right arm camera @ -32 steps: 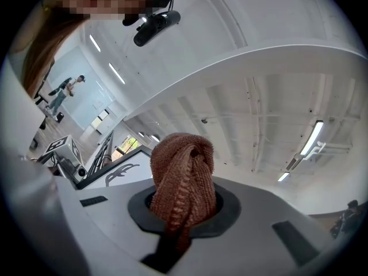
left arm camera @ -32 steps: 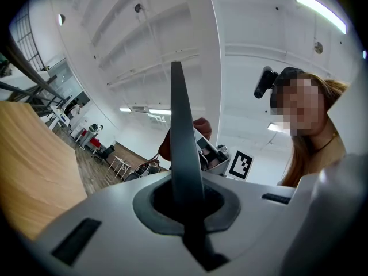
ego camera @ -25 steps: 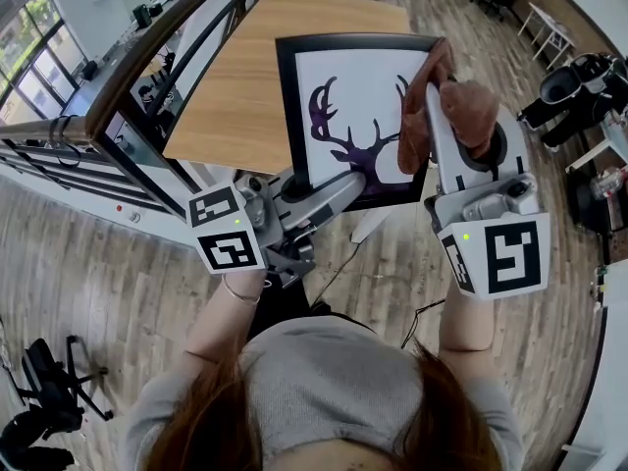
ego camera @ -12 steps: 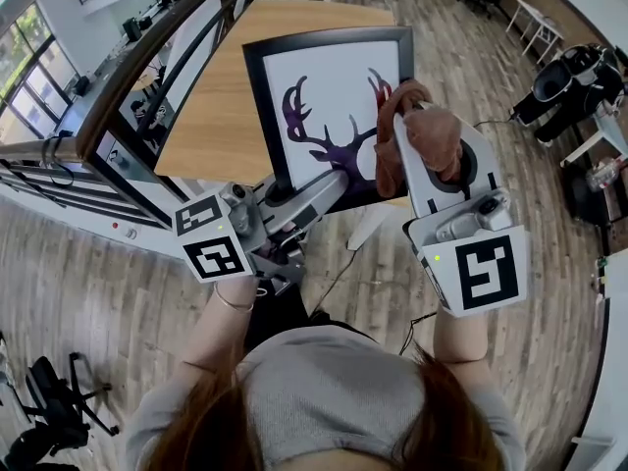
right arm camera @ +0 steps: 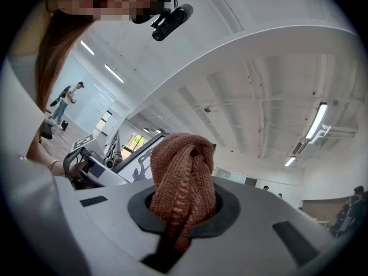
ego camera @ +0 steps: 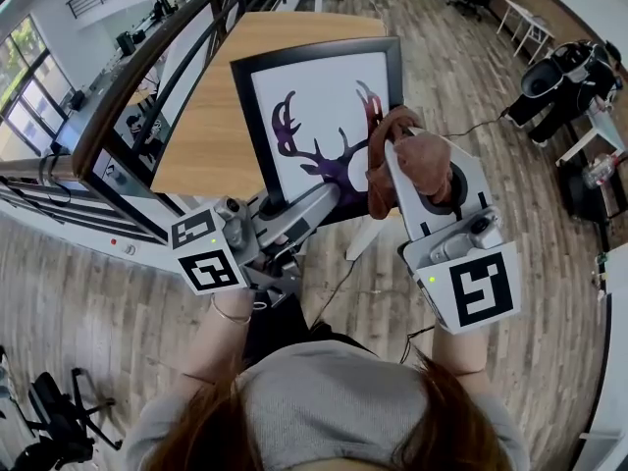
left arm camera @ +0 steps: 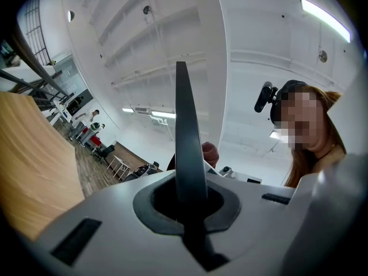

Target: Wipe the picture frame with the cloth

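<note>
A black picture frame (ego camera: pixel 314 106) with a dark antler print stands tilted above the table edge. My left gripper (ego camera: pixel 329 192) is shut on its bottom edge; in the left gripper view the frame (left arm camera: pixel 185 142) shows edge-on as a thin dark blade between the jaws. My right gripper (ego camera: pixel 392 150) is shut on a bunched brown cloth (ego camera: pixel 420 160), which lies against the lower right part of the picture. In the right gripper view the cloth (right arm camera: pixel 184 177) bulges out of the jaws, with the frame (right arm camera: pixel 141 165) just behind it.
A wooden table (ego camera: pixel 211 106) lies under and behind the frame, bordered on the left by a dark railing (ego camera: pixel 147 77). Black equipment (ego camera: pixel 569 81) stands on the plank floor at right, and an office chair (ego camera: pixel 59 420) at lower left.
The right gripper has slid the cloth down the frame's right side, from near the top corner to the lower part. The left gripper keeps its hold on the bottom edge.
</note>
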`<state>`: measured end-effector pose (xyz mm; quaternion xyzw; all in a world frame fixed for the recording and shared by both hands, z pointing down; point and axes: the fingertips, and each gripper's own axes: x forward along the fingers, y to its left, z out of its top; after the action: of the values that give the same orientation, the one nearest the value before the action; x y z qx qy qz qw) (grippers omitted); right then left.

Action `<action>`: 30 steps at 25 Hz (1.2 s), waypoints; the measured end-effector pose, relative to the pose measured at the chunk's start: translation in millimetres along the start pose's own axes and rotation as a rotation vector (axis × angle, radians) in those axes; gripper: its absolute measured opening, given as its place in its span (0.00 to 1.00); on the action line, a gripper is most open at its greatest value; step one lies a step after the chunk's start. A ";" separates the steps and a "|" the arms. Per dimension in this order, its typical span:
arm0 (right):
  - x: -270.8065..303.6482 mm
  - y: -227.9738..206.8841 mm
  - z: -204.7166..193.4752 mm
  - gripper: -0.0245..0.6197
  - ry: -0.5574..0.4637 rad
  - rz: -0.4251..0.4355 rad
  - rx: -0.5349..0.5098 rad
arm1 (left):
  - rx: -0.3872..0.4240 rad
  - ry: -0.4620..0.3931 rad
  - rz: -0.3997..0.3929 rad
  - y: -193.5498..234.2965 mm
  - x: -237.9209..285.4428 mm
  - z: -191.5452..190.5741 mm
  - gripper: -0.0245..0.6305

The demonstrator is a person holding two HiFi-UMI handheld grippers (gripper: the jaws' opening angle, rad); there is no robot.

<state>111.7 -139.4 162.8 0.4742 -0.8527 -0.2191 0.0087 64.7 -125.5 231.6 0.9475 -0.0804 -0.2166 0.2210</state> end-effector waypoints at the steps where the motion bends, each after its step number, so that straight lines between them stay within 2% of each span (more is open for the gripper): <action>1: -1.1 0.6 -0.8 0.11 0.004 0.001 0.001 | -0.001 0.001 0.000 -0.4 0.1 0.1 0.07; 30: -23.5 19.3 -35.0 0.11 0.071 0.049 0.052 | 0.008 -0.006 0.020 2.9 -0.8 0.3 0.07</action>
<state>116.9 -124.4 206.3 0.4609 -0.8685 -0.1798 0.0320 63.7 -128.1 233.0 0.9469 -0.0915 -0.2169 0.2190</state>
